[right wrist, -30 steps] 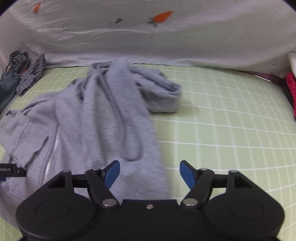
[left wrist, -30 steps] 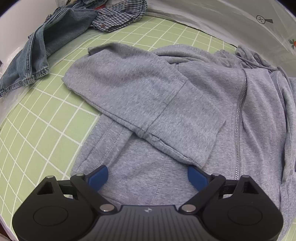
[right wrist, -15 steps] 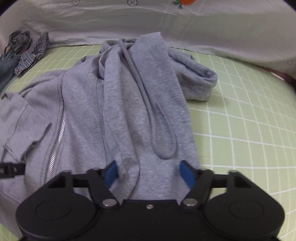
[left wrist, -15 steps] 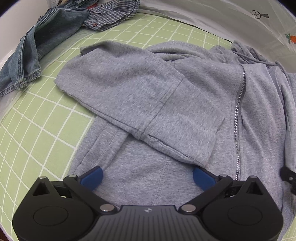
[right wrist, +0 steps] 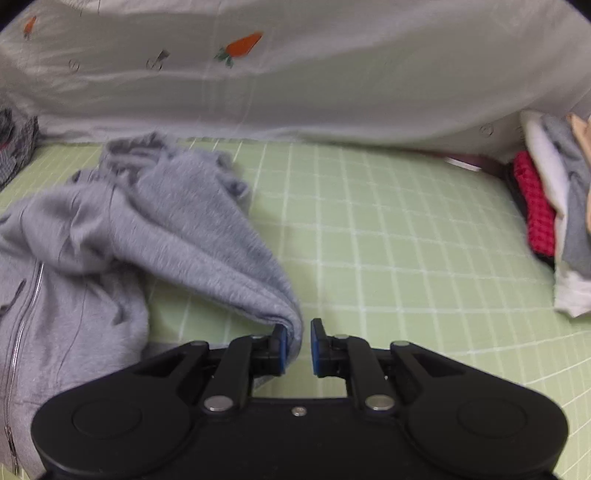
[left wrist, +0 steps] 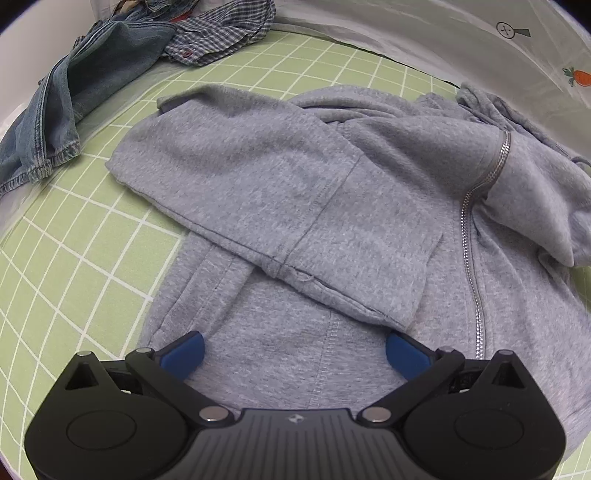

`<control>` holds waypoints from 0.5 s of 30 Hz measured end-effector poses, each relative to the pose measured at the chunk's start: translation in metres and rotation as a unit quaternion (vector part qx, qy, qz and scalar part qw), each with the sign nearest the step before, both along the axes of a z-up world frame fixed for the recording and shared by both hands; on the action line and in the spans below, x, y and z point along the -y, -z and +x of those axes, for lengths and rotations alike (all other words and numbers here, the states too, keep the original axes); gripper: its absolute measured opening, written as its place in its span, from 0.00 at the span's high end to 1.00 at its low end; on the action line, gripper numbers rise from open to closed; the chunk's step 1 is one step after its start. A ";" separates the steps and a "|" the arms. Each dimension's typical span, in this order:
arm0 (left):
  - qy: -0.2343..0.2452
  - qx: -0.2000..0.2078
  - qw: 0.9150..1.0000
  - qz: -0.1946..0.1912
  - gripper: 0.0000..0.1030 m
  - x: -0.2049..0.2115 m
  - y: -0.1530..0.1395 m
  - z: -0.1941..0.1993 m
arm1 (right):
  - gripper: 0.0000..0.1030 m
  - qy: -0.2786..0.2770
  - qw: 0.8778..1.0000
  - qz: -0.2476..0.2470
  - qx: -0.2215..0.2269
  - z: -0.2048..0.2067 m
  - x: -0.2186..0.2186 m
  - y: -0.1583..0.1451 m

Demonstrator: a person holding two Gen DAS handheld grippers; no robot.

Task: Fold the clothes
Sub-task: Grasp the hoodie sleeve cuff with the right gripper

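Left gripper (left wrist: 293,356): jaws spread wide over the lower body of the grey zip hoodie (left wrist: 332,229), gripping nothing.
Right gripper (right wrist: 295,347): I see it pinched narrow on a bunched fold of hoodie fabric (right wrist: 207,236) — cloth lifted off the sheet.
Hoodie: on the green grid sheet (left wrist: 85,266), one sleeve (left wrist: 273,199) folded across the front, zipper (left wrist: 471,251) to its right.
Left pile: denim garment (left wrist: 74,85) and checked shirt (left wrist: 221,33) at the far corner.
Right pile: stacked clothes (right wrist: 550,221) at the sheet's edge — well apart from the hoodie.
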State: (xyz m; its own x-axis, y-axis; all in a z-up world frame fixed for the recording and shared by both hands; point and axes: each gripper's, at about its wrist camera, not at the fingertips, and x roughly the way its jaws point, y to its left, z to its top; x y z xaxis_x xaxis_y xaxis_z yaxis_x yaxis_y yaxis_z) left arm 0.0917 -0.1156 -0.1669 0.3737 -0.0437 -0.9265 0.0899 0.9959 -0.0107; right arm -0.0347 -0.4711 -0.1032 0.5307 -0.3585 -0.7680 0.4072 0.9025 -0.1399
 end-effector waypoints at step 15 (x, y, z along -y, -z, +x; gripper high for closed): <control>0.017 -0.009 1.000 -0.001 0.00 -0.001 0.001 0.004 | 0.60 0.035 0.998 0.003 0.051 0.017 0.000 -0.013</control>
State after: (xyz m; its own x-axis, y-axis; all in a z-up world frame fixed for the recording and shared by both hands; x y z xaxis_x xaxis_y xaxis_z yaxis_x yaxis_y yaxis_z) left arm 0.0954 -0.1147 -0.1684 0.3549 -0.0572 -0.9331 0.1225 0.9924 -0.0142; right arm -0.0175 -0.4706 -0.0901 0.5809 -0.3926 -0.7131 0.4808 0.8723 -0.0887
